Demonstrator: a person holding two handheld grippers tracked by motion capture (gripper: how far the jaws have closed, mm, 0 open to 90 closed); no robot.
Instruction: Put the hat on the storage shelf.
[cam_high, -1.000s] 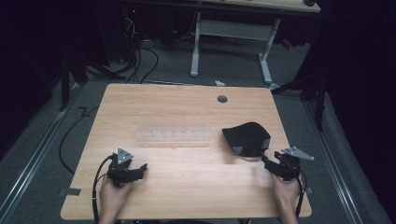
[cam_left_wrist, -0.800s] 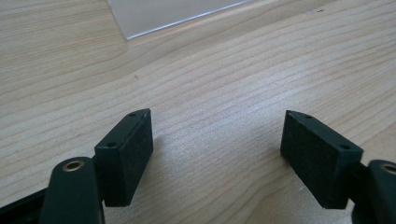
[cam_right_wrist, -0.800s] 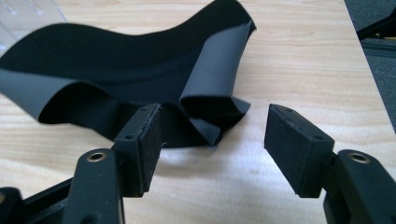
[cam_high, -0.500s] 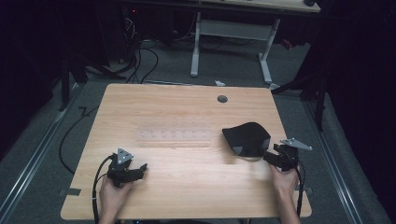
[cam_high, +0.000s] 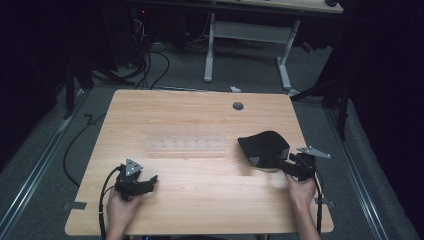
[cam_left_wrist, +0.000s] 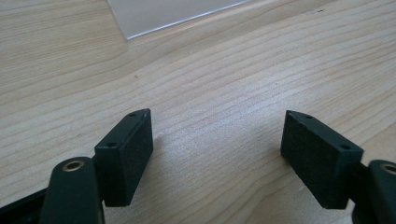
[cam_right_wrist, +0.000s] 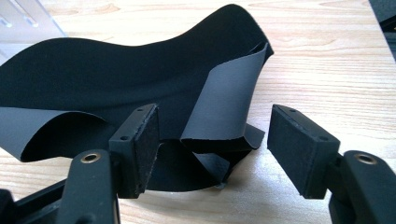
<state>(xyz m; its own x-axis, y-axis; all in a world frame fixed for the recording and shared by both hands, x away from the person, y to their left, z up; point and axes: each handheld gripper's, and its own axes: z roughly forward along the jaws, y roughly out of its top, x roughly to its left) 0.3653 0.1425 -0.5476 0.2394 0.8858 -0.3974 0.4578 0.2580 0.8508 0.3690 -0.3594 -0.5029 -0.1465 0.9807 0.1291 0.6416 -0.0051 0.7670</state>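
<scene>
Right gripper (cam_high: 285, 165) at table's near right, jaws apart, curled edge of black sheet (cam_high: 262, 146) between them, not clamped. Left gripper (cam_high: 146, 183) at near left, jaws apart over bare wood, nothing between. Clear plastic sheet (cam_high: 186, 145) flat at table middle, left of black sheet. Wide free wood between grippers. Wooden table (cam_high: 190, 115), round hole (cam_high: 238, 106) near far edge. Dark room, grey floor (cam_high: 45, 150), cables (cam_high: 155, 60), white desk frame (cam_high: 247, 37) beyond.

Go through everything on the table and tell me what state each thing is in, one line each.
Left gripper: open, nothing between its jaws, low over bare wood.
Right gripper: open, jaws on either side of a folded flap of the black sheet.
Black sheet: crumpled, curled up off the table.
Clear plastic sheet: lying flat.
</scene>
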